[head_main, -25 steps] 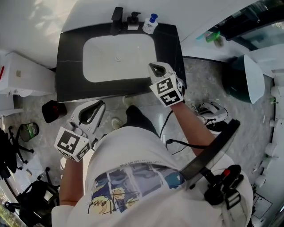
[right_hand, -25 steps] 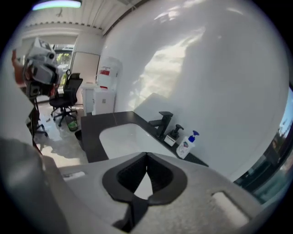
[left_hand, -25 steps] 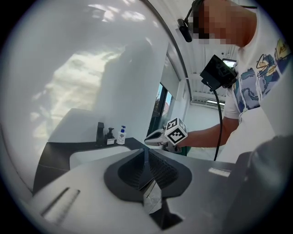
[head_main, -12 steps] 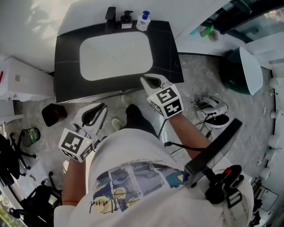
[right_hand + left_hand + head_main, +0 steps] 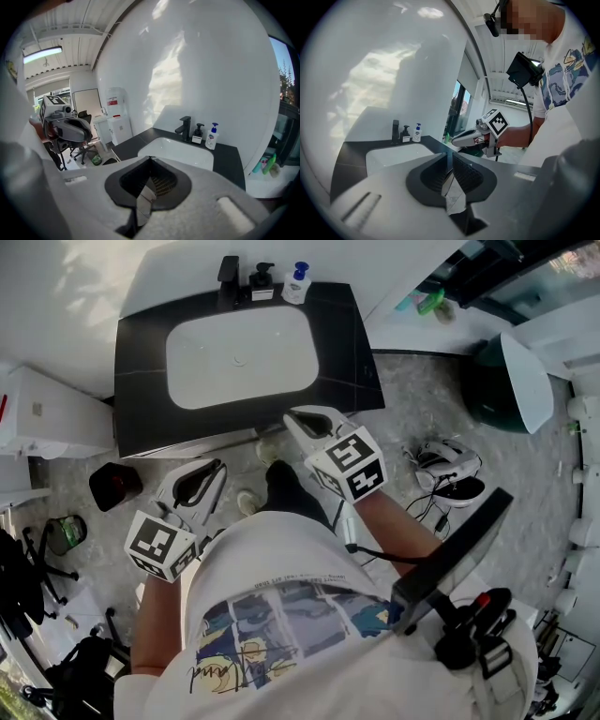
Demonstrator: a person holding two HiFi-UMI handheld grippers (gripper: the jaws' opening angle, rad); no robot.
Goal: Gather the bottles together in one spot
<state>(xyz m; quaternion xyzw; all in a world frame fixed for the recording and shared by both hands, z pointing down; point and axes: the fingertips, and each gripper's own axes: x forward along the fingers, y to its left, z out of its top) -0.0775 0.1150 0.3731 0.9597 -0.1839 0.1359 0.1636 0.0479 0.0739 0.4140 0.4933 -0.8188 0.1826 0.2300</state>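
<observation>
The left tool (image 5: 214, 467) and right tool (image 5: 292, 418) are both closed tight with nothing in them, well away from the black table (image 5: 352, 352). The white plastic bottle with a blue pump (image 5: 296, 284) stands just beside the small black pump bottle (image 5: 262, 279) at the back. Any grab should keep bottles upright.

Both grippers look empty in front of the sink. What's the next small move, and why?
Probably open the right gripper and carry it forward toward the white pump bottle. Its jaws are together on nothing, it hangs near the front edge of the counter, and that bottle stands at the back, beside the black dispenser.
</observation>
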